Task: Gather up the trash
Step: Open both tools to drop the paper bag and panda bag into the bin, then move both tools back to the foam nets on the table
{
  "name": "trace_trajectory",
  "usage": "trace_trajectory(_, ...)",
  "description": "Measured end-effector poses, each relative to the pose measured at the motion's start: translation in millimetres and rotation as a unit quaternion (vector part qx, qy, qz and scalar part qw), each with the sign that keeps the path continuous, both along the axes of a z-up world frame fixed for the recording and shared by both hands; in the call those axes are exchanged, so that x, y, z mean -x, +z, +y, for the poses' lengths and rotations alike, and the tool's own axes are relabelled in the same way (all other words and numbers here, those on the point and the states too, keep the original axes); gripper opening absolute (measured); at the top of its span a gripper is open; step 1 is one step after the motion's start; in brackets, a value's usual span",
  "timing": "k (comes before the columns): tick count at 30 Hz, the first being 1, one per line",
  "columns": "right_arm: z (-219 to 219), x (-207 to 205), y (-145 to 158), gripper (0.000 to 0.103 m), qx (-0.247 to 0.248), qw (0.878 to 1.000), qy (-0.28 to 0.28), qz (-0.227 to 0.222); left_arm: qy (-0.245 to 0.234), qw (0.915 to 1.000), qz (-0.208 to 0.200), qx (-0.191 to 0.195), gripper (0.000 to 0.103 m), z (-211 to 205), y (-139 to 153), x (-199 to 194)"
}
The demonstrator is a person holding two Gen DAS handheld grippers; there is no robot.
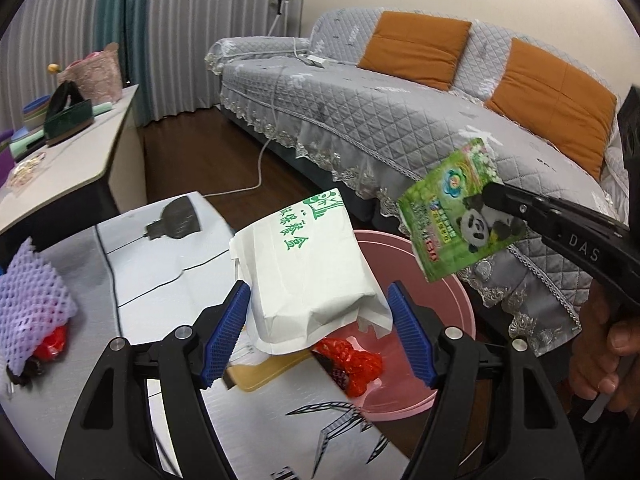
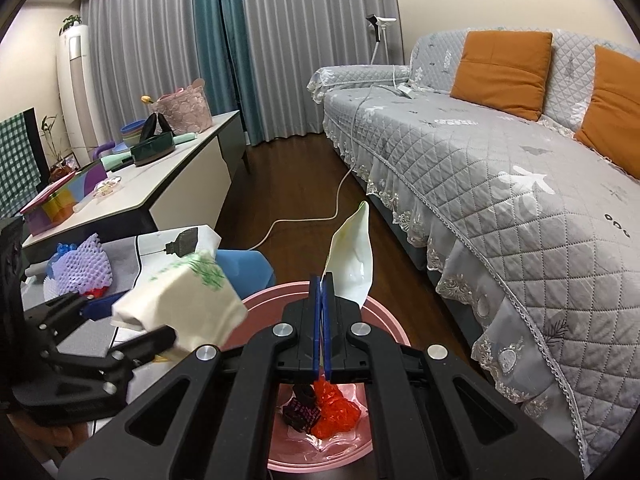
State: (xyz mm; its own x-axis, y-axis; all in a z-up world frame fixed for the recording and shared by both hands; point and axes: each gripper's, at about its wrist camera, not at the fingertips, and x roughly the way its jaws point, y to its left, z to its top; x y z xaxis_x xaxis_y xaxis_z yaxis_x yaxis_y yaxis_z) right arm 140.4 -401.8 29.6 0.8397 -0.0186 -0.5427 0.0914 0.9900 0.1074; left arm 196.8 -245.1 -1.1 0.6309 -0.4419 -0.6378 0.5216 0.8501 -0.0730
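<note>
**Two grippers over the pink bin**

The left gripper (image 1: 320, 334) stands wide, its blue pads either side of a white paper bag with green print (image 1: 308, 264); whether they press it is unclear. The right gripper (image 2: 322, 320) is clamped tight on a green panda-printed wrapper (image 1: 460, 212). Below sits a round pink plastic bin (image 2: 384, 312) holding crumpled red plastic (image 2: 334, 408).

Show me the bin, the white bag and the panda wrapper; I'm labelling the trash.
bin (image 1: 460, 292), left wrist view, far rim.
white bag (image 1: 316, 268), left wrist view, front face.
panda wrapper (image 1: 448, 216), left wrist view, printed face.
</note>
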Motion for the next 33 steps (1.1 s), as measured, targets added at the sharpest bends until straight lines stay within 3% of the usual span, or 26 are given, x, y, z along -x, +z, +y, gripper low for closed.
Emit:
trace_trajectory(4,0,-4,-3,0.006,-0.003,1.0,-0.003,0.013,-0.016,0.9998,0.007,0.008,0.081,-8,0,0)
trace_trajectory(8,-3,-6,-7,0.029,-0.004,1.0,-0.014,0.021,-0.02,0.9997,0.007,0.013,0.081,-8,3,1)
trace_trajectory(10,-5,-6,-8,0.035,-0.007,1.0,-0.019,0.023,-0.015,0.9997,0.009,0.018,0.08,-4,3,0)
trace_trajectory(22,11,-10,-7,0.035,-0.003,1.0,-0.006,0.024,0.013,0.9993,0.005,0.034,0.08,25,12,1)
trace_trajectory(33,57,-17,-1,0.035,0.007,0.999,0.027,0.016,0.055,0.9975,-0.016,0.041,0.074,86,29,5)
